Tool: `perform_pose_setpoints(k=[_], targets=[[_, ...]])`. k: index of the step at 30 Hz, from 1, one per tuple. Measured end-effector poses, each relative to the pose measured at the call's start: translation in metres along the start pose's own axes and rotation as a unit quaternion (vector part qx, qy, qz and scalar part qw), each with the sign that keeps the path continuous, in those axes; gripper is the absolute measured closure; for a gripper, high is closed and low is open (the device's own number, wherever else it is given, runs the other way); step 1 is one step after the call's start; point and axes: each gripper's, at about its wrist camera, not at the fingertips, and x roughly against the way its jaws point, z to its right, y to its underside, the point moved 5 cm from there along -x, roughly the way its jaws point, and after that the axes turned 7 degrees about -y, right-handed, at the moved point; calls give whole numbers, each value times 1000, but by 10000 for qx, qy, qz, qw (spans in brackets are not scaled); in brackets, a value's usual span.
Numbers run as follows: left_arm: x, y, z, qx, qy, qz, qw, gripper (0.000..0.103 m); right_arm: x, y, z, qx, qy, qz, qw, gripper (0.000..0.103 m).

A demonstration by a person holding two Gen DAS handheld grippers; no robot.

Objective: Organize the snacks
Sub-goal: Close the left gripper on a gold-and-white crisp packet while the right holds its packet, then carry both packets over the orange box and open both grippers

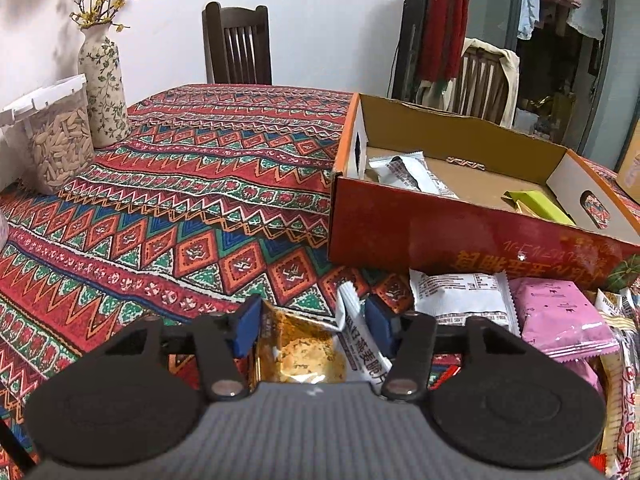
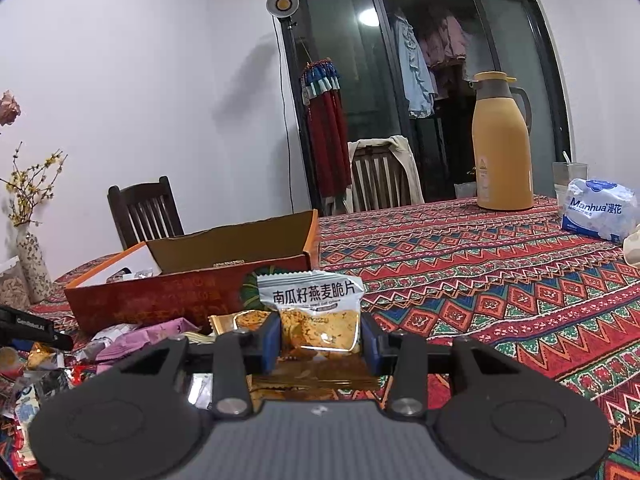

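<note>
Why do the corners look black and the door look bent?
Right wrist view: the fisheye lens leaves dark corners and bows the door frame; a lamp glares on its glass. Left wrist view: the box edges curve too, and far clothes look soft.

box front wall hides its lower contents; pile cut off.

white wall | dark glass doors – wooden chairs

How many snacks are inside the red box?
2 that I can see: a white packet at the box's left end and a green packet toward its right end. The near wall may hide more.
</note>
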Motion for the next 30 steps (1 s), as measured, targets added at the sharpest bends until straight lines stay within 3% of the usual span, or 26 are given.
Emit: perform_pose_setpoints(k=[6, 23, 30], targets=[[5, -1, -5, -5, 93, 104, 9999, 59, 0, 0, 0, 6, 44, -4, 10000, 63], [37, -16, -13, -3, 287, 569, 9980, 68, 9, 0, -5, 224, 278, 224, 9991, 63], [61, -34, -5, -75, 417, 938, 9947, 68, 16, -16, -28, 391, 9, 403, 9984, 63]])
